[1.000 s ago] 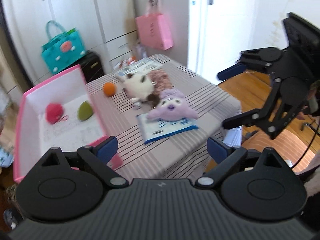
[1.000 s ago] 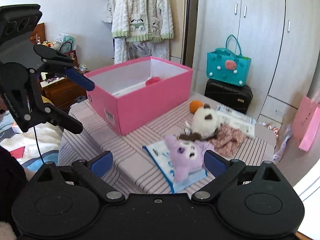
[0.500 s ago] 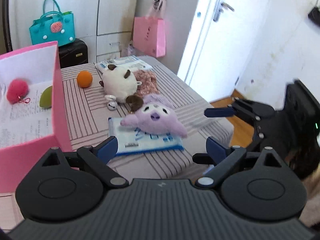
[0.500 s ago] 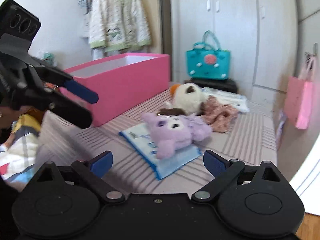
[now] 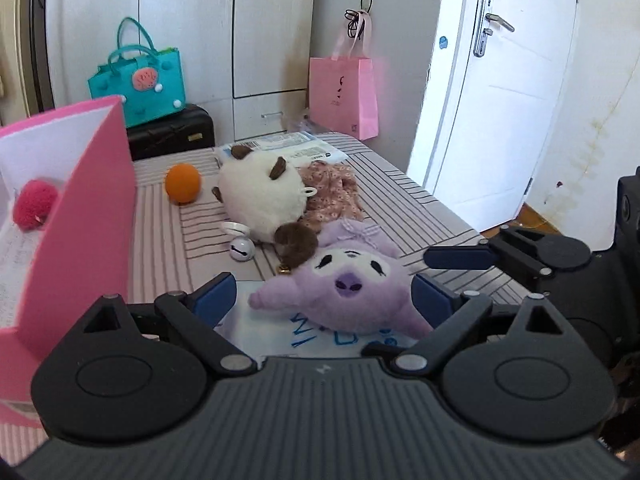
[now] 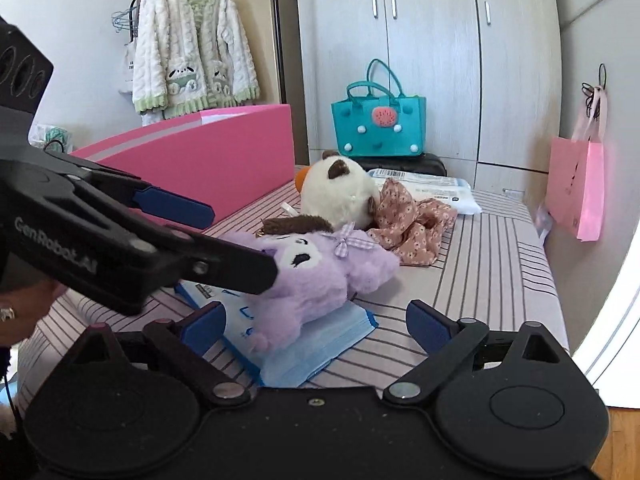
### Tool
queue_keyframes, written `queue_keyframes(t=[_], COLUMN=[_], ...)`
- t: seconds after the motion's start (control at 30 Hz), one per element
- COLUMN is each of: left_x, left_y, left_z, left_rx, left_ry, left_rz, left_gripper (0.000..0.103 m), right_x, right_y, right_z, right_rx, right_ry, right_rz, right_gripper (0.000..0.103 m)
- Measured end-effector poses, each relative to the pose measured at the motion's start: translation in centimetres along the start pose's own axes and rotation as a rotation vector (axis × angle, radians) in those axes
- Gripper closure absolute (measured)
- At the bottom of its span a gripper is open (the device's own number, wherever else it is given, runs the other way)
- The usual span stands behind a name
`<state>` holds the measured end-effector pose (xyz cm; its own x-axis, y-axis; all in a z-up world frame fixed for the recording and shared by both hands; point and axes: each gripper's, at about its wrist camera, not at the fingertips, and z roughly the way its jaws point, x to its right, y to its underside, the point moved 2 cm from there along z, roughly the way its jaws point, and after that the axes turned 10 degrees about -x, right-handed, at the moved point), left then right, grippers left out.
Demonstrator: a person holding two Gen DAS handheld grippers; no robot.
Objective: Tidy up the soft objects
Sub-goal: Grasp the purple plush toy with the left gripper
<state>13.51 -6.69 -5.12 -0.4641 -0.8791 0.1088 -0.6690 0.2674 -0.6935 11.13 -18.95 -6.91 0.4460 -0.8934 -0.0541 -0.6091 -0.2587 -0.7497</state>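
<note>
Left wrist view: the left gripper (image 5: 324,298) has its jaws wide, one blue pad on either side of the purple plush (image 5: 348,288), which lies face up on a blue wipes pack (image 5: 280,334) with blue lettering too distorted to read. Behind it lie a white plush (image 5: 260,200) with brown ears, a floral cloth (image 5: 332,192), an orange ball (image 5: 183,183) and a small white bell (image 5: 241,249), all on the striped table (image 5: 420,216). At left stands the pink box (image 5: 92,208) with a red pompom (image 5: 34,205) inside. A second wipes pack (image 5: 292,149) lies at the far edge; its label print is too small to read. The right gripper (image 5: 472,276) reaches in from the right, jaws apart.

Right wrist view: the right gripper (image 6: 314,326) is spread wide in front of the purple plush (image 6: 316,276), not touching it. The left gripper (image 6: 224,236) comes in from the left — "GenRobot.AI" is printed on its arm — and one finger presses the plush's head while the other hangs above, so nothing is clamped. Behind are the pink box (image 6: 216,160), a teal bag (image 6: 378,126) and a pink bag (image 6: 578,194).
</note>
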Motion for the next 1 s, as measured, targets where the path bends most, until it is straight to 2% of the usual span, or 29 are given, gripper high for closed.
queue_keyframes(t=[0.2,0.27,0.3,0.33,0.43,0.57,0.7,0.8,1.0], left_x=[-1.3,-1.8,-1.8,-1.7,-1.9,-1.9,-2.1,-2.5,-2.0], left_y=[0.0,-0.2,-0.3,-0.5,-0.9,-0.8,-0.6,-0.6,-0.8], left_z=[1.7,1.8,1.7,1.5,2.1,2.7,2.7,2.5,2.0], left_rx=[-0.040,-0.044,-0.032,-0.020,-0.048,-0.061,-0.049,-0.039,-0.051], left_ry=[0.070,0.078,0.086,0.098,0.145,0.163,0.171,0.186,0.177], left_rz=[-0.106,-0.194,-0.213,-0.216,-0.256,-0.265,-0.287,-0.337,-0.316], left_gripper=[0.017,0.020,0.029,0.034,0.042,0.052,0.059,0.064,0.065], right_x=[0.6,0.6,0.5,0.4,-0.2,-0.4,0.9,1.9,1.5], right_y=[-0.3,-0.4,-0.5,-0.7,-1.2,-1.2,-1.0,-0.7,-0.8], right_z=[1.1,1.1,1.0,0.8,0.4,0.6,1.1,1.4,1.1], right_rx=[-0.022,-0.022,-0.021,-0.021,-0.013,-0.018,-0.027,0.004,0.010], right_ry=[-0.015,-0.026,-0.024,-0.031,-0.034,-0.011,-0.067,-0.127,-0.125], right_rz=[-0.012,-0.010,0.001,0.011,0.016,-0.002,0.082,0.162,0.116], right_gripper=[0.009,0.017,0.027,0.031,0.033,0.039,0.039,0.035,0.043])
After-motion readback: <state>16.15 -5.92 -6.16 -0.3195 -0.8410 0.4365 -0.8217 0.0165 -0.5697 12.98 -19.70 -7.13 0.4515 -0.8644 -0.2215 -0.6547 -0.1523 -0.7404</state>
